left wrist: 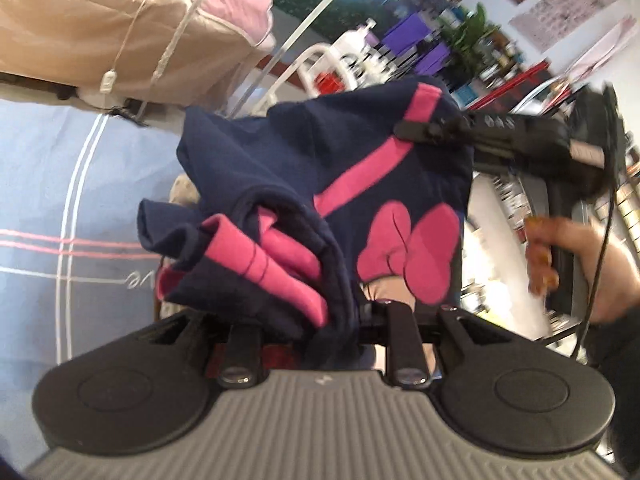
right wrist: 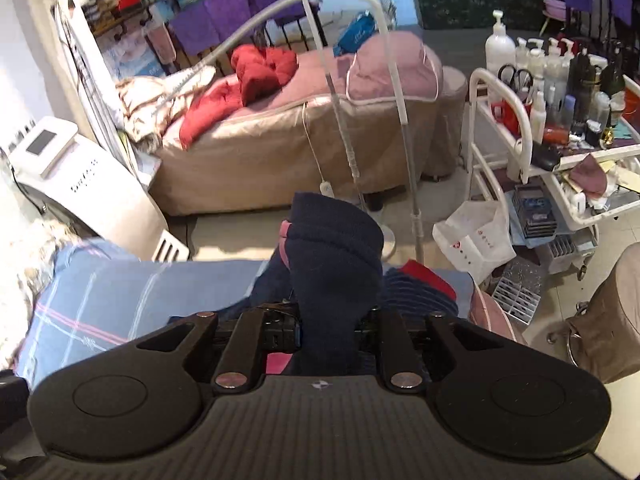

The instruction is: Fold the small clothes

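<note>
A small navy garment (left wrist: 320,184) with pink stripes and a pink bow hangs in the air between both grippers. My left gripper (left wrist: 340,312) is shut on its bunched lower edge; the cloth hides the fingertips. My right gripper (left wrist: 416,130) shows in the left wrist view at the upper right, shut on the garment's top corner by a pink stripe. In the right wrist view the navy cloth (right wrist: 334,256) bulges up from the closed right gripper (right wrist: 332,320) and hides its fingers. The blue plaid sheet (left wrist: 48,200) lies below.
A beige massage bed (right wrist: 280,148) with pink and red covers stands beyond. A white trolley (right wrist: 528,136) with bottles is at the right, a white machine (right wrist: 76,184) at the left. A lamp stand (right wrist: 352,128) rises ahead. Folded striped clothes (right wrist: 420,284) lie on the sheet (right wrist: 100,300).
</note>
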### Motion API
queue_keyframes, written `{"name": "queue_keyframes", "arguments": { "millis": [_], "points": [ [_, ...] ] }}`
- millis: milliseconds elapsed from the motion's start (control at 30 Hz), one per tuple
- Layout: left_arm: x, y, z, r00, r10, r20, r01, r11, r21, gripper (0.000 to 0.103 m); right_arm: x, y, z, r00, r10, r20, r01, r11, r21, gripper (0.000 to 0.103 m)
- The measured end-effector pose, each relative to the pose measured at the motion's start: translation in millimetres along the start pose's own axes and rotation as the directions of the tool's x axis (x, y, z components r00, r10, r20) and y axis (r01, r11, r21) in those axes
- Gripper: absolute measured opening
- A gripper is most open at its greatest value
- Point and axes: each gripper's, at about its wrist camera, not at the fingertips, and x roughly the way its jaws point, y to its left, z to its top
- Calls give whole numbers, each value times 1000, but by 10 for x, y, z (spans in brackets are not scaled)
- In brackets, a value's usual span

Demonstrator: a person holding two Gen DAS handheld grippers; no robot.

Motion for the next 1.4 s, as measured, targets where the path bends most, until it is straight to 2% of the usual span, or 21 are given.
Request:
{"name": "queue_keyframes", "arguments": {
  "millis": [100,200,300,367,400,433,467,500,600,667,700,733,800,900,933,1000,1033,1067,1100,1233,1400],
  "points": [
    [64,41,-106,999,48,-7,-48,999,2,28,219,-172,-131,1000,-13,-14,13,1000,24,34],
    [59,140,-82,997,81,-5,-81,997,14,31,338,-281,-258,999,-47,-7,47,998,30,39],
    [126,170,51,995,99,-1,-99,994,44,33,339,-363,-306,999,-52,7,51,998,31,49],
    [133,160,81,994,106,-4,-105,993,56,39,318,-359,-302,997,-72,17,72,997,10,66],
    [134,141,84,994,107,-9,-106,992,65,47,303,-342,-296,996,-91,24,91,996,-11,71],
    [138,132,93,994,110,-12,-109,991,73,54,284,-320,-294,993,-110,34,111,993,-36,82],
    [124,103,100,994,111,-13,-109,991,80,57,263,-291,-290,990,-135,47,137,989,-61,100],
    [115,90,97,994,109,-13,-107,990,88,64,257,-287,-293,985,-163,63,168,982,-85,103],
    [106,41,118,993,114,-22,-110,983,145,70,137,-254,-294,970,-207,124,223,967,-124,103],
    [27,1,128,993,115,-12,-111,975,192,72,9,-275,-294,965,-210,158,227,969,-98,103],
    [-23,-9,123,993,118,-4,-115,970,214,77,-64,-282,-296,961,-211,180,230,969,-86,103],
    [-99,-17,117,992,127,10,-126,963,237,86,-157,-261,-310,955,-211,209,233,969,-84,103],
    [-289,-51,87,985,157,72,-171,939,299,93,-347,-189,-360,947,-190,261,222,970,-101,103],
    [-551,-126,25,974,169,151,-217,889,404,93,-517,-19,-478,960,-92,265,147,970,-193,103],
    [-603,-166,15,973,162,166,-220,871,439,92,-524,33,-527,965,-73,253,134,964,-231,99],
    [-619,-275,5,975,140,172,-211,832,513,87,-508,106,-625,972,-50,228,115,953,-281,79],
    [-576,-344,8,978,133,161,-201,809,552,80,-486,116,-645,974,-48,224,114,949,-293,60],
    [-529,-408,20,981,124,149,-188,795,577,76,-458,124,-670,976,-52,212,116,946,-303,55],
    [-468,-464,31,983,116,142,-178,784,595,72,-427,135,-693,978,-60,199,121,943,-311,55],
    [-179,-575,42,985,135,111,-175,744,644,70,-325,127,-747,983,-60,171,114,941,-320,55],
    [75,-511,5,979,192,73,-193,740,644,70,-208,103,-905,986,-99,136,137,943,-304,56]
  ]
}}
